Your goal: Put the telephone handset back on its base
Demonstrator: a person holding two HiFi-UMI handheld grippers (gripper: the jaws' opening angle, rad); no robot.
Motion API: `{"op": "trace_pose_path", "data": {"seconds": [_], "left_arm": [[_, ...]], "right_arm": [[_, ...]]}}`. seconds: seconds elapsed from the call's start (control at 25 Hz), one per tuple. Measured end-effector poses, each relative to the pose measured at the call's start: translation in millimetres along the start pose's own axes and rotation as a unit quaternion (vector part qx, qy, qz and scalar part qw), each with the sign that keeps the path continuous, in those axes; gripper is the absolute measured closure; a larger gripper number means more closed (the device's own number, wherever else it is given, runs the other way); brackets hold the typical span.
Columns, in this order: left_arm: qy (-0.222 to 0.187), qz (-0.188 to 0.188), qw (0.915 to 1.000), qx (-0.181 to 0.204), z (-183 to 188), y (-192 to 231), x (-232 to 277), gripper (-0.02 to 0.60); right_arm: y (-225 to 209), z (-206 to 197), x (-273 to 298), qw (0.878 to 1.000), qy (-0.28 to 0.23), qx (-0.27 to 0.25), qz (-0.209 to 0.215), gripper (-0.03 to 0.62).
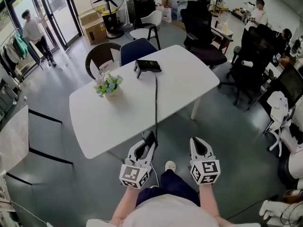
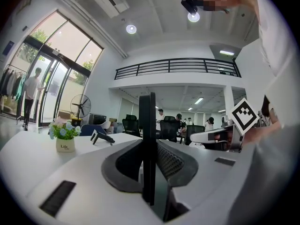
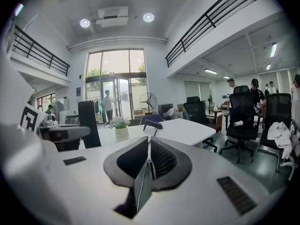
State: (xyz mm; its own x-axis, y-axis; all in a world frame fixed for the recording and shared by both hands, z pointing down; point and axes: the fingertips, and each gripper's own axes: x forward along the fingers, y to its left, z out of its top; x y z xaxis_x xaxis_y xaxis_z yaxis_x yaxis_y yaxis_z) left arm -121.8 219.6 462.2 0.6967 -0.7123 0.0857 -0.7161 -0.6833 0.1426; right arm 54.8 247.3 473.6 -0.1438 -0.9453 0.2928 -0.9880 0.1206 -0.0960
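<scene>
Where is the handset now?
Head view, lower centre: the handset is clamped in the left gripper, just off the white table's near edge, corded to the base.

White table (image 1: 184, 79); telephone base (image 1: 147, 65), flower pot (image 1: 109, 87)

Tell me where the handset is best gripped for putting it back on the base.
Probably as the left gripper has it: pads on the handset's two flat faces, coming from the end away from the cord. The slab is thin, so the jaws span it easily, and the corded end is free to lead toward the base.
</scene>
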Motion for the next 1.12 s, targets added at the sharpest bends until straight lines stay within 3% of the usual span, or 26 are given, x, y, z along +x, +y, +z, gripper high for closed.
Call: {"op": "trace_pose_path", "data": {"seconds": [0.48,0.84,1.12], "left_arm": [[-0.003,0.026,0.9996,-0.008,3,21,85,0.499],[-0.003,0.064,0.9978,-0.016,-1,22,107,0.499],[0.014,0.062,0.9978,-0.018,-5,15,111,0.499]], "right_arm": [[-56,15,79,0.999,0.005,0.003,0.031,0.554],[-78,19,109,0.998,0.011,0.001,0.065,0.554],[-83,19,111,0.997,0.018,0.014,0.071,0.554]]}}
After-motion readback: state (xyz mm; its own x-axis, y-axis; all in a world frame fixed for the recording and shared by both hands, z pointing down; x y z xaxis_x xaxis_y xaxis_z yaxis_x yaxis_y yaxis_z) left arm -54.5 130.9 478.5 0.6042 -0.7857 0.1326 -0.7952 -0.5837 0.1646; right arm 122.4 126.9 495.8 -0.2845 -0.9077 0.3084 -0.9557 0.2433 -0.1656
